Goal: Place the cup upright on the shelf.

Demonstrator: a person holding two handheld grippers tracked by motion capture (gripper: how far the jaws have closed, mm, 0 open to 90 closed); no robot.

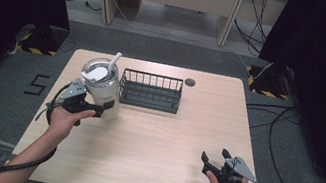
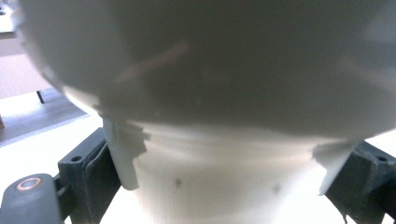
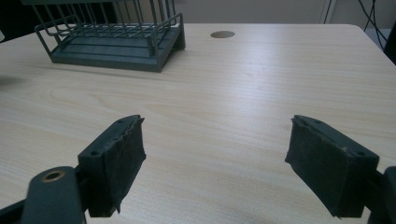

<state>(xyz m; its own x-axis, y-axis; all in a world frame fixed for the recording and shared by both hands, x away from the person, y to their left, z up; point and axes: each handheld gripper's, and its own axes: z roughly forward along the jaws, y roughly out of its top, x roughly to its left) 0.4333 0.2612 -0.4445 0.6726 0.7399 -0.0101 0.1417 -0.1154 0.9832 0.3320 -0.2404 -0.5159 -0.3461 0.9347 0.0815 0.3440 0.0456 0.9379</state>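
Table (image 1: 152, 140) first, pale wood and mostly bare, with a dark wire basket (image 1: 151, 91) sitting toward twelve o'clock of centre. Just beside the basket at its nine o'clock side is the white tumbler (image 1: 101, 86), lid and straw on top, and it looks lifted a touch and tilted, though I can't tell if its base touches the wood. Left gripper (image 1: 106, 107) has it clamped low on the body, jaws pinching either side of the cup wall, as the left gripper view (image 2: 224, 186) makes plain; gripping low keeps the lid and straw free, and my guess is the cup is headed for that basket. Over at five o'clock, the right gripper (image 1: 214, 160) rests near the table edge, jaws spread wide with nothing between them, parked well apart so the left has room.
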